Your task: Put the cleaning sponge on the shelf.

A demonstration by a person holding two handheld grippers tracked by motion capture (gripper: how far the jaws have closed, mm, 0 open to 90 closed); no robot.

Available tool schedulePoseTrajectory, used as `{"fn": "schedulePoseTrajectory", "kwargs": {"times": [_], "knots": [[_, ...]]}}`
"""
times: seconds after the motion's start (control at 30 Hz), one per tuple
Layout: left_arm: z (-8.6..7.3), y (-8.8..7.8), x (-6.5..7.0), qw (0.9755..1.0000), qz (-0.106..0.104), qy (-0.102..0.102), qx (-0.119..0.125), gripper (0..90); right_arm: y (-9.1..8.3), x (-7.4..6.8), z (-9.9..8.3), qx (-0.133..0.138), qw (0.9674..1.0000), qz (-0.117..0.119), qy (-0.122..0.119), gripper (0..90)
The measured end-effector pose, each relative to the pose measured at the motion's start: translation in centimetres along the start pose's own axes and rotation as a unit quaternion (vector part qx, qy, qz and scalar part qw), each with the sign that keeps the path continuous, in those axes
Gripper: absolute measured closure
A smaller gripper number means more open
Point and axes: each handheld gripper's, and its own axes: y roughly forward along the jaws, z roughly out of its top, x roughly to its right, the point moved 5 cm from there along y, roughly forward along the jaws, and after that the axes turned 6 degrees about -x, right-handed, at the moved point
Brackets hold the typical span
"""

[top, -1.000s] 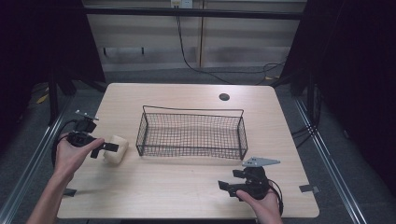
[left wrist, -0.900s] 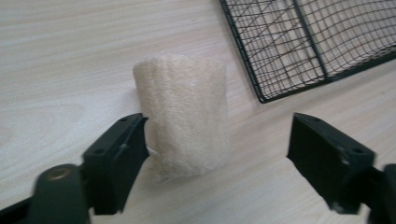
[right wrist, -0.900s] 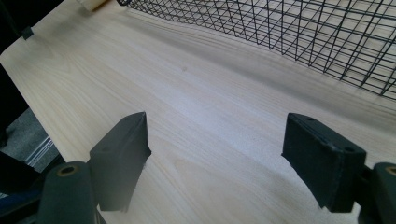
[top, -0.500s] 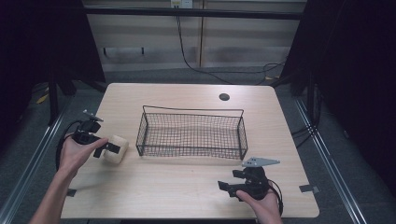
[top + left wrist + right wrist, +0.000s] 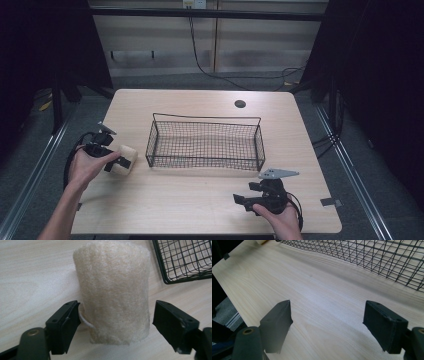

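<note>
The left tongs (image 5: 115, 322) stand wide, one jaw on each side of a cream, fuzzy roll (image 5: 113, 292) that stands on the worktop (image 5: 30, 277). In the left gripper view the left jaw sits right against the roll's side, perhaps just touching, while the right jaw shows a narrow gap of bare wood before it. So the roll is bracketed but not yet clamped.

Compared with a second ago, the high view shows the left hand (image 5: 89, 167) shifted slightly back toward the person's side, with the roll (image 5: 124, 159) riding along between the jaws; it now lies just beside the left end of the wire basket (image 5: 205, 144), a little nearer the worktop's front-left area. The move is small, more a settling of aim than a carry.

The right tongs (image 5: 328, 322) are also wide, over bare wood near the front edge, with the basket's mesh wall (image 5: 372, 257) ahead of them. In the high view the right hand (image 5: 275, 210) and its tongs sit where they were, so that side looks idle.

My reading: the grasp on the roll is lined up and the next step is probably to close the jaws, then lift it toward the basket.
</note>
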Motion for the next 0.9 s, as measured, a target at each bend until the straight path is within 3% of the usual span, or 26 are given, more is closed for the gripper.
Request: {"fn": "schedulePoseTrajectory", "kwargs": {"times": [0.27,0.67,0.9], "knots": [[0.17,1.01,0.19,0.9998,0.009,-0.005,-0.015,25.3,-0.05,0.06,0.01,0.001,1.0,-0.004,0.0,22.3],[-0.04,0.94,0.29,0.9995,0.018,-0.002,-0.027,29.8,-0.01,0.01,0.0,0.0,1.0,-0.003,-0.002,22.4],[-0.26,0.36,0.63,0.9998,-0.008,-0.002,-0.02,29.9,0.04,0.01,-0.03,-0.004,1.0,-0.003,0.0,22.4]]}}
